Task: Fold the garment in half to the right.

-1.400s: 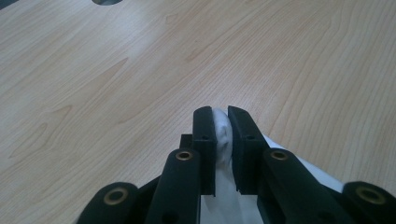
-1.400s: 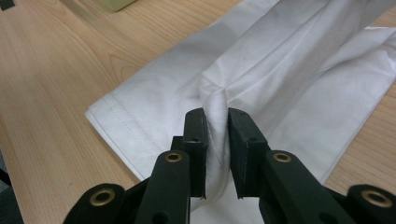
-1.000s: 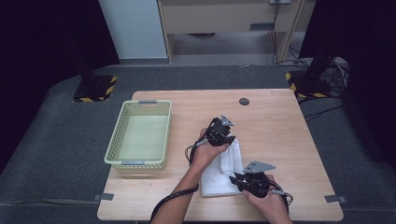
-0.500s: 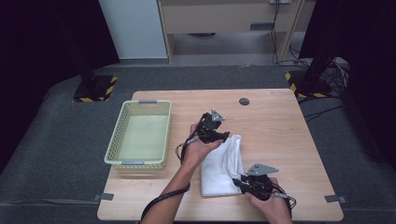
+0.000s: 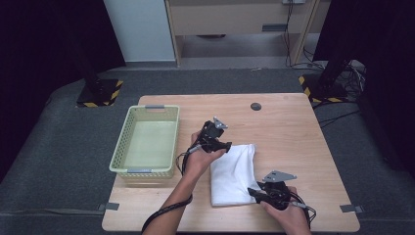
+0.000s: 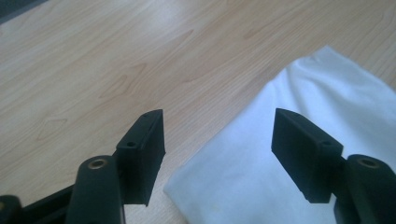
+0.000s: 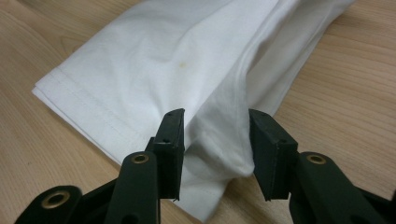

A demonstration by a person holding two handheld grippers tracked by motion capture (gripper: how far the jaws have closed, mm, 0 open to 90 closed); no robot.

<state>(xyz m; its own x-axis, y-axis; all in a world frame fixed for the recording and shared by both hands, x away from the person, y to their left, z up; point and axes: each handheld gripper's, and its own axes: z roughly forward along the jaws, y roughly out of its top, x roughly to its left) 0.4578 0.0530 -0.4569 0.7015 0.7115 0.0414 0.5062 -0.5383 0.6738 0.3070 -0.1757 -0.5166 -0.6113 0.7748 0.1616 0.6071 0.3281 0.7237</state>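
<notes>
Currently the folded white cloth (image 5: pixel 234 172) lies flat on the wooden table (image 5: pixel 293 132), near the middle of the front half, its long side running away from me and its stitched hem end nearest my edge of the table. My left gripper (image 5: pixel 219 143) sits at the far left corner of the cloth, tilted down toward it. In the left gripper view the left gripper (image 6: pixel 218 135) has its jaws standing wide apart and they have just been opening; the cloth (image 6: pixel 299 154) lies below and between them, its corner edge close under the left jaw, and neither pad presses on the fabric, so nothing is held there. My right gripper (image 5: pixel 262 194) is at the near right corner of the cloth, low over the table, my hand behind it at the table's front edge. In the right gripper view the right gripper (image 7: pixel 215 149) has jaws parted and they too have just been opening; a raised fold of the cloth (image 7: pixel 187 70) stands up between them, bunched, with the fabric looking loose at both pads. The doubled hem shows to the left of that fold, lying on the wood. A pale green basket (image 5: pixel 147 143) stands on the left part of the table, well apart from the cloth, just beyond my left forearm. A small dark round disc (image 5: pixel 255 105) sits on the table's far side, apart from everything else.
</notes>
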